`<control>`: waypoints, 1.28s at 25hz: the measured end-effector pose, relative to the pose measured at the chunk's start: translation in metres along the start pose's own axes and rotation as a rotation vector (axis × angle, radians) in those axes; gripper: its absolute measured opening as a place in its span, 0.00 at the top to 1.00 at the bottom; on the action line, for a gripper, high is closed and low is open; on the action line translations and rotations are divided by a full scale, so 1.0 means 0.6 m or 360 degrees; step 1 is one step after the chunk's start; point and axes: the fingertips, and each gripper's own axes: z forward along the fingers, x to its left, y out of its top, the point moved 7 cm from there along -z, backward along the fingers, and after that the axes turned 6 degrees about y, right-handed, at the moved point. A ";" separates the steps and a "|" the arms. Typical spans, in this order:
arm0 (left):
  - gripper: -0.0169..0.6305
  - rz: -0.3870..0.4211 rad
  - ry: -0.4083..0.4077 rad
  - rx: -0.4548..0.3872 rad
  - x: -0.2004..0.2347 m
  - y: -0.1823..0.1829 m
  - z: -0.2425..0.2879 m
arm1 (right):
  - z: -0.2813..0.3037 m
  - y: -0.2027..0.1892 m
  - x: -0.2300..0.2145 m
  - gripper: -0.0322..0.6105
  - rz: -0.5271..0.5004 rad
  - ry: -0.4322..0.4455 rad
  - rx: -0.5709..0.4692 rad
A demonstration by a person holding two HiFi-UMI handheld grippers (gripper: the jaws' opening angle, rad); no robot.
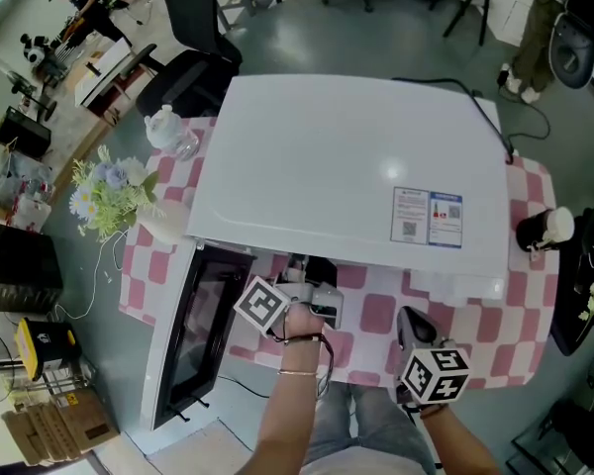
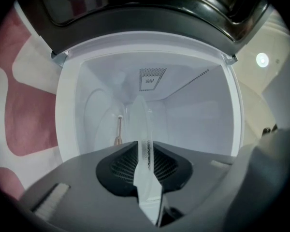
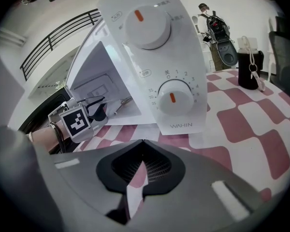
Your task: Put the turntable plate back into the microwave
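Left gripper (image 2: 144,146) clamps the plate (image 2: 137,115) by its rim, edge-on toward 12 o'clock, likely to slide it into the open microwave (image 1: 356,166). Right gripper (image 3: 141,173), closed and empty, hangs clear at the left's 4 o'clock.

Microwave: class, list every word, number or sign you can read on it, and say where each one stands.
"WAHIN": on the control panel, below the lower dial.
"1 2 3" and "35 30 25": on the scale round that dial.
Small labels by the upper dial: too blurred to read.
Sticker on top of the microwave: too small to read.
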 end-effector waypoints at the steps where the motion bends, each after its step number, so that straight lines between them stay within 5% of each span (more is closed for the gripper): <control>1: 0.89 -0.0008 0.0017 -0.0001 0.003 0.000 -0.001 | 0.000 -0.001 0.001 0.93 0.0000 0.0003 0.0000; 13: 0.93 0.0009 0.0177 0.0037 0.013 0.004 -0.006 | -0.007 -0.007 0.003 0.94 0.0004 0.0001 -0.0011; 32: 0.83 0.0312 0.0381 0.0169 0.000 0.013 0.004 | -0.016 -0.013 0.001 0.93 -0.0009 -0.0009 -0.0003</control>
